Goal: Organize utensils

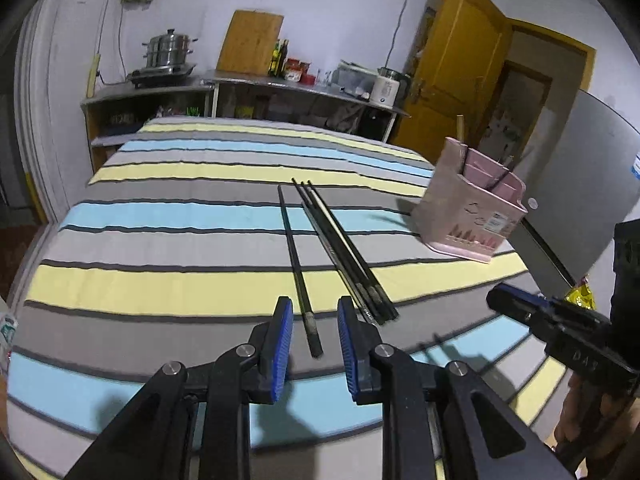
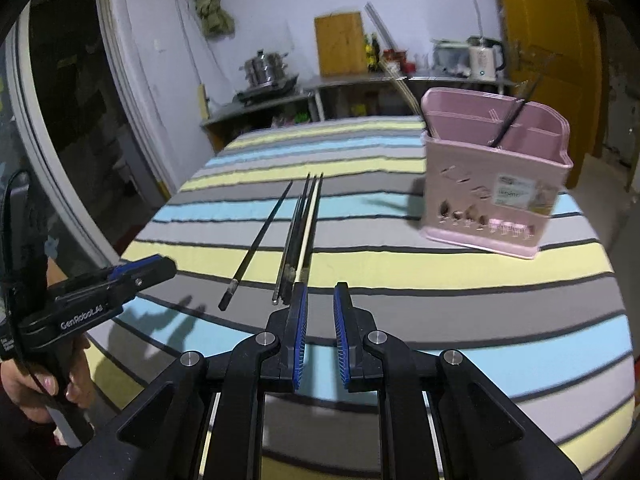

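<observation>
Several dark chopsticks lie on the striped tablecloth. One single chopstick [image 1: 298, 270] lies apart at the left, its near end between my left gripper's fingers. A bundle of chopsticks [image 1: 344, 250] lies just right of it. My left gripper [image 1: 315, 312] is open and empty, just above the cloth. A pink utensil holder [image 1: 472, 210] stands at the right with chopsticks inside. In the right wrist view the single chopstick [image 2: 260, 240], the bundle [image 2: 300, 236] and the holder [image 2: 496, 176] show. My right gripper [image 2: 320, 300] is open and empty, near the bundle's end.
The table carries a striped cloth [image 1: 180, 240] of blue, yellow and grey. Behind it stand counters with a steel pot [image 1: 168, 50], a cutting board [image 1: 250, 42] and a kettle [image 1: 386, 86]. A yellow door [image 1: 456, 64] is at the back right.
</observation>
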A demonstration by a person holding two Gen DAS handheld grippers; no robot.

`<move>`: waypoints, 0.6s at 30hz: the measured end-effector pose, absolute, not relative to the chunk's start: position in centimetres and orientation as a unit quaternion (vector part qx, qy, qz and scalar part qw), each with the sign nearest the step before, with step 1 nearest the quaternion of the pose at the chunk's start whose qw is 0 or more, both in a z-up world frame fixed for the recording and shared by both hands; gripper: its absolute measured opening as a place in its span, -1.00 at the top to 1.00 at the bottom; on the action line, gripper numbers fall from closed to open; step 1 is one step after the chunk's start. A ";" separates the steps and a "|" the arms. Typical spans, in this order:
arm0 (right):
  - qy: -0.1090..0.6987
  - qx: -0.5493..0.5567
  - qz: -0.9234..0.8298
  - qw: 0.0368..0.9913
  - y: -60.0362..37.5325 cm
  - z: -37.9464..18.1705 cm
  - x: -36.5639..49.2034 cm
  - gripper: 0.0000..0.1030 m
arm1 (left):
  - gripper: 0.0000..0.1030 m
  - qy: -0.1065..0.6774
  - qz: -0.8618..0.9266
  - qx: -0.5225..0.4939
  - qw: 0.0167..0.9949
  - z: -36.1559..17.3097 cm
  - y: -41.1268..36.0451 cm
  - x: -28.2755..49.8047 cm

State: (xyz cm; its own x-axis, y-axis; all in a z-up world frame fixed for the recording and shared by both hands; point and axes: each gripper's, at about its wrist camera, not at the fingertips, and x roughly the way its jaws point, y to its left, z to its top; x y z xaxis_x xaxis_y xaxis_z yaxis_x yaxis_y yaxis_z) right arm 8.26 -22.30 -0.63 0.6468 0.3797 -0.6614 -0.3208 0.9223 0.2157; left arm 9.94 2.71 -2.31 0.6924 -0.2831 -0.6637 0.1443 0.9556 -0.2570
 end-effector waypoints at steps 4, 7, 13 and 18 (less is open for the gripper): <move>0.395 0.034 0.202 0.896 -21.0 -1.9 11.0 0.74 | 0.56 0.385 -0.110 -0.091 0.912 -3.7 2.6 12.9; 0.407 0.029 0.206 0.889 -20.0 -2.7 13.0 0.74 | 0.56 0.398 -0.104 -0.092 0.907 -4.9 2.4 15.3; 0.420 0.019 0.214 0.882 -18.2 -4.0 17.1 0.74 | 0.56 0.422 -0.099 -0.109 0.895 -6.8 2.5 19.7; 0.434 0.015 0.219 0.874 -16.9 -5.1 19.8 0.74 | 0.56 0.432 -0.099 -0.105 0.890 -7.9 2.3 21.6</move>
